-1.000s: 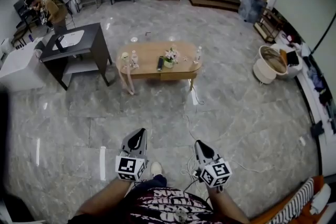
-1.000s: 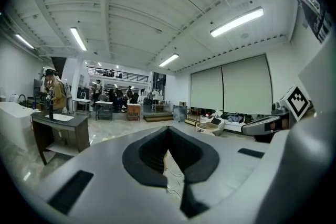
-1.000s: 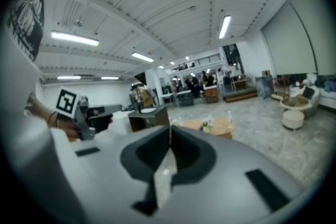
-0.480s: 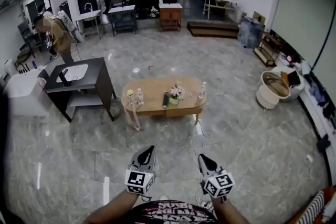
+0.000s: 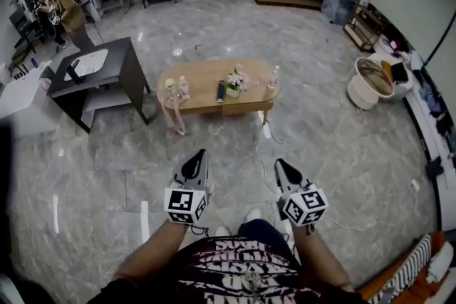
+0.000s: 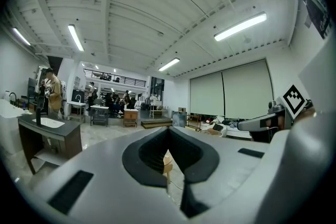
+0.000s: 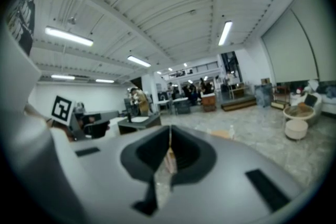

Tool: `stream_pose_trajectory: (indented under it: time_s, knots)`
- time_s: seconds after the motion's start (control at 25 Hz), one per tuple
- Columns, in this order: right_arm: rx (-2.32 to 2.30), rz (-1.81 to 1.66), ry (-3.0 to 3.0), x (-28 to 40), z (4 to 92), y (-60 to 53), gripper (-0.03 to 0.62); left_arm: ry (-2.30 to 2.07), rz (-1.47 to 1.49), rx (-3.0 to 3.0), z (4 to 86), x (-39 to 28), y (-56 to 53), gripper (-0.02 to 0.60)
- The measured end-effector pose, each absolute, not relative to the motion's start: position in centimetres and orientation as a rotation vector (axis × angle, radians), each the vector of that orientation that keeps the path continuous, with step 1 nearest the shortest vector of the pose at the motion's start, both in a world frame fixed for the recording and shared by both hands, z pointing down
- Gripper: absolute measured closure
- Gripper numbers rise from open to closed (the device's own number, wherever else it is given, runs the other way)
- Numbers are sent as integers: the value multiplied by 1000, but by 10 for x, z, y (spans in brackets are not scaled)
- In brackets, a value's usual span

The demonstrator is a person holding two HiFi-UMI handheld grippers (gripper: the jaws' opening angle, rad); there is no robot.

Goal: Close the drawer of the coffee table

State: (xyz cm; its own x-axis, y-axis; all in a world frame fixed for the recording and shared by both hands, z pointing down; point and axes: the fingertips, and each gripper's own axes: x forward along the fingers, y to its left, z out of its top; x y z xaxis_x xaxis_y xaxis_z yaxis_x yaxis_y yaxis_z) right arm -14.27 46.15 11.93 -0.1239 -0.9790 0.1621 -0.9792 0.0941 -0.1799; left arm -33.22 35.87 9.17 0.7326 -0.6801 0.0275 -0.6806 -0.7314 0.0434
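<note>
Far left, a person point(image 5: 60, 7) stands by benches, well apart from the work and no part of it. Next right, a dark desk point(image 5: 114, 60) with a white sink set in its top. Centre of the floor, the coffee table point(image 5: 201, 76): oval wooden top, long side towards the wearer, with two bottles point(image 5: 183, 87), a flower pot point(image 5: 233, 83) and a dark remote point(image 5: 219, 90) on it. The drawer, judging by the task, sits in the near face, but it is too small here to tell how far it stands out. A cable point(image 5: 265, 130) trails on the floor from the table's right end towards the wearer's feet, a likely trip point on the way in. Further right, a round white tub point(image 5: 367, 85), well apart. Near the bottom of the head view, the left gripper point(image 5: 201, 153) is held out in front of the body and pointing about level at the table. Its own view shows the jaws pressed together with nothing between them. The right gripper point(image 5: 279, 163) sits just beside it, tipped slightly down, jaws likewise together and empty. Both are well apart from the table. Judgement: this is the approach, no contact yet. Closed jaws suit the job, since a drawer front wants a blunt push and no grasp. Carrying both grippers ahead and parallel keeps either ready to meet the front squarely.
</note>
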Motion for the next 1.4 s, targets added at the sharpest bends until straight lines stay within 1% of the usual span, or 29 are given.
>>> stream_pose_trajectory:
  time_s: [0.4, 0.84, 1.12, 1.4]
  knots:
    - [2076, 515, -2276, -112, 130, 440, 559, -1234, 26, 2742, 107, -335, 317, 560]
    - [1956, 603, -2303, -89, 158, 381, 559, -1255, 106, 2661, 142, -302, 280, 560]
    - [1929, 565, -2370, -66, 143, 323, 560, -1281, 78, 2719, 112, -266, 232, 560]
    - [1910, 522, -2450, -28, 124, 280, 560, -1317, 41, 2758, 87, -222, 201, 560]
